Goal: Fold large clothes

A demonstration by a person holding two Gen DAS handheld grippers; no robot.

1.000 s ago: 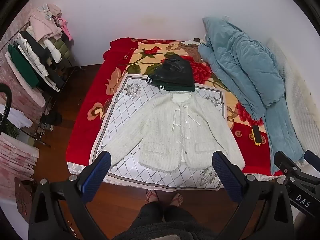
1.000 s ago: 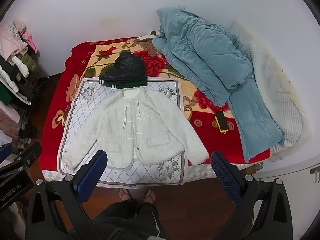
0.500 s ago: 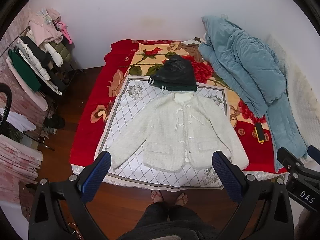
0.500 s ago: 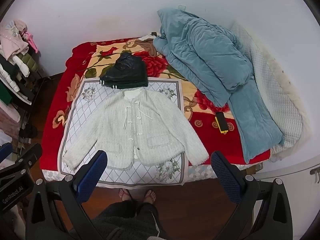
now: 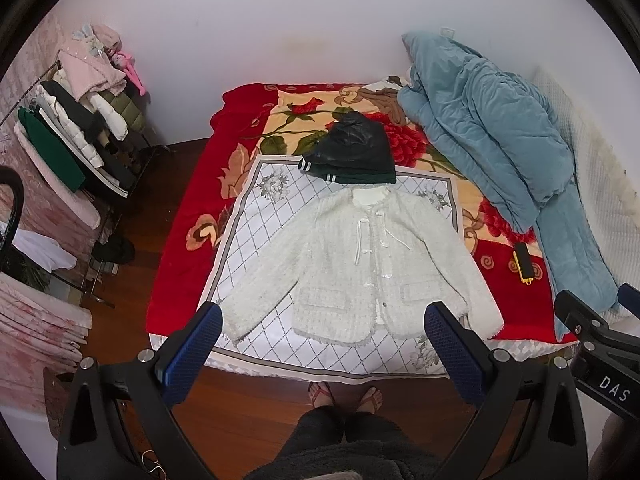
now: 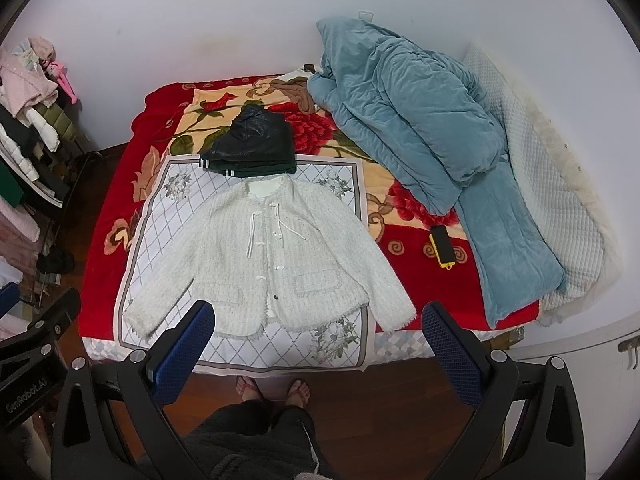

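A white fuzzy jacket (image 5: 360,264) lies flat and face up on a white diamond-pattern cloth (image 5: 280,200) on the bed, sleeves spread out to both sides; it also shows in the right wrist view (image 6: 272,256). My left gripper (image 5: 324,348) is open and empty, held high above the bed's near edge. My right gripper (image 6: 320,344) is open and empty at about the same height, above the jacket's hem. Neither touches the jacket.
A folded dark jacket (image 5: 352,152) lies just beyond the white jacket's collar. A blue quilt (image 5: 500,152) is heaped on the bed's right side, with a yellow-black phone (image 5: 523,267) beside it. A clothes rack (image 5: 80,132) stands at left. The person's feet (image 5: 344,394) are at the bed's edge.
Both grippers have drifted slightly, so the bed sits a little lower in the left view. The jacket has not moved. Both grippers stay open.
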